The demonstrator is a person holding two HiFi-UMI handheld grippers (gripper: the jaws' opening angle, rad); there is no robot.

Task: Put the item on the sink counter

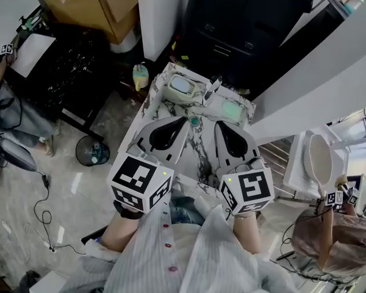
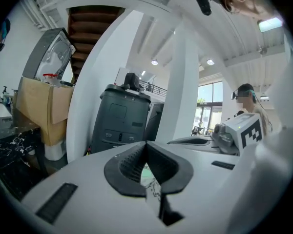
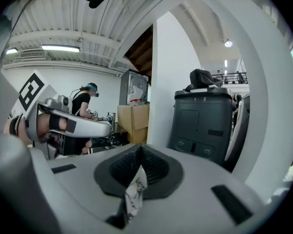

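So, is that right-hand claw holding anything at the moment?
No, the right gripper has its jaws pressed together at the tips with nothing gripped between them.

This is a lab or workshop hall, not a home: a ribbed white ceiling carries strip lights above tall white pillars. A small marbled sink bench stands among a cardboard box, floor cables and another person wearing head gear.
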